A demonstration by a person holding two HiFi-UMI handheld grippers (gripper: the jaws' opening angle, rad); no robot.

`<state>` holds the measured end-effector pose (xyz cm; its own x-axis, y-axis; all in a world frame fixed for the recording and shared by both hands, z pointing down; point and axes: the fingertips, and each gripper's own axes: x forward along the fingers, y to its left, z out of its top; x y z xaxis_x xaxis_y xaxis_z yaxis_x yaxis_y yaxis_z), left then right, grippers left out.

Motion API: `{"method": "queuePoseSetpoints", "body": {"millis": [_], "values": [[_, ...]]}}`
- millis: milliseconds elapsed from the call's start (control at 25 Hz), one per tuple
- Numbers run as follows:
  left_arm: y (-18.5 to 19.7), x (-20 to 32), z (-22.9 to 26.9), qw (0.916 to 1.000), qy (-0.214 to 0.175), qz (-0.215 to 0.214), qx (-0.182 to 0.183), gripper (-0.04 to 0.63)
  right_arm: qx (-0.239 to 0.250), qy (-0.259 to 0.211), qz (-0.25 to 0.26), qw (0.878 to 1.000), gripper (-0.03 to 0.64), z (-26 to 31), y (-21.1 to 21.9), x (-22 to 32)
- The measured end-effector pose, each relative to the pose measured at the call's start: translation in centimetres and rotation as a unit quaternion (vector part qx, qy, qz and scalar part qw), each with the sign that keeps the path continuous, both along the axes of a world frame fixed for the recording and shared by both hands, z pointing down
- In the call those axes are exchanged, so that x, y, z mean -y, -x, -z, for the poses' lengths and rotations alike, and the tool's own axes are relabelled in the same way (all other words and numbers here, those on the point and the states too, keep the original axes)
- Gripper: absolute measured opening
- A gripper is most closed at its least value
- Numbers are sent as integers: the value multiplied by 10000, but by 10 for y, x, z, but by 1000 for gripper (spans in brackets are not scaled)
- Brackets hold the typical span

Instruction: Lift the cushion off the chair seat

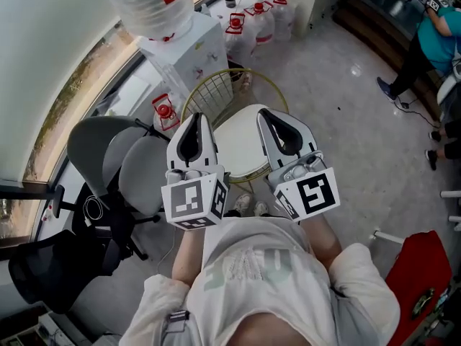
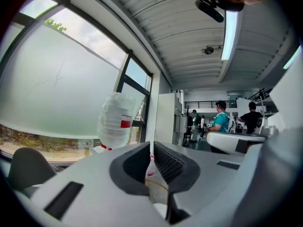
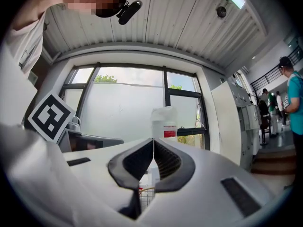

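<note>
A round white cushion (image 1: 238,148) lies on the seat of a chair with a gold wire back (image 1: 214,90), straight below and ahead of me in the head view. My left gripper (image 1: 199,116) and right gripper (image 1: 266,112) are held side by side above the cushion's near half, both pointing forward. Both are shut with nothing between the jaws. In the left gripper view the left gripper (image 2: 151,144) points level toward the window and a water bottle (image 2: 115,119). The right gripper (image 3: 153,140) shows closed tips in its own view, and a bit of the gold wire back (image 3: 146,193) shows below them.
A white water dispenser (image 1: 189,50) with a large bottle stands behind the chair, with several red-capped jugs (image 1: 253,19) beside it. A grey office chair (image 1: 122,161) and a black chair (image 1: 36,272) stand at the left. A red object (image 1: 419,269) lies at lower right; a person in teal (image 1: 434,34) stands far right.
</note>
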<state>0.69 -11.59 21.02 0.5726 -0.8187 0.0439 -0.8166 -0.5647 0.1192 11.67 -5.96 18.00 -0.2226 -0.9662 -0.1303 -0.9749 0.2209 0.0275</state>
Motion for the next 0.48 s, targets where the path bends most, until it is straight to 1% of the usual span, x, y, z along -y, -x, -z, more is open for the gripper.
{"method": "queuePoseSetpoints", "body": {"millis": [80, 120, 200, 240, 360, 480], "values": [[3, 6, -16, 9997, 221, 21, 105, 25, 16, 149, 115, 9998, 17, -11, 5, 7], [4, 9, -27, 9992, 379, -10, 152, 50, 28, 239, 166, 9996, 17, -17, 6, 11], [3, 18, -53, 9966, 795, -136, 165, 148, 61, 447, 262, 9986, 17, -32, 9, 21], [3, 24, -68, 9945, 1024, -187, 141, 184, 77, 564, 310, 9979, 17, -40, 10, 27], [10, 40, -125, 9849, 1718, -118, 157, 221, 102, 985, 495, 9939, 17, -71, 15, 46], [21, 48, -197, 9689, 2467, 118, 170, 236, 46, 1425, 712, 9872, 17, -108, 21, 59]]}}
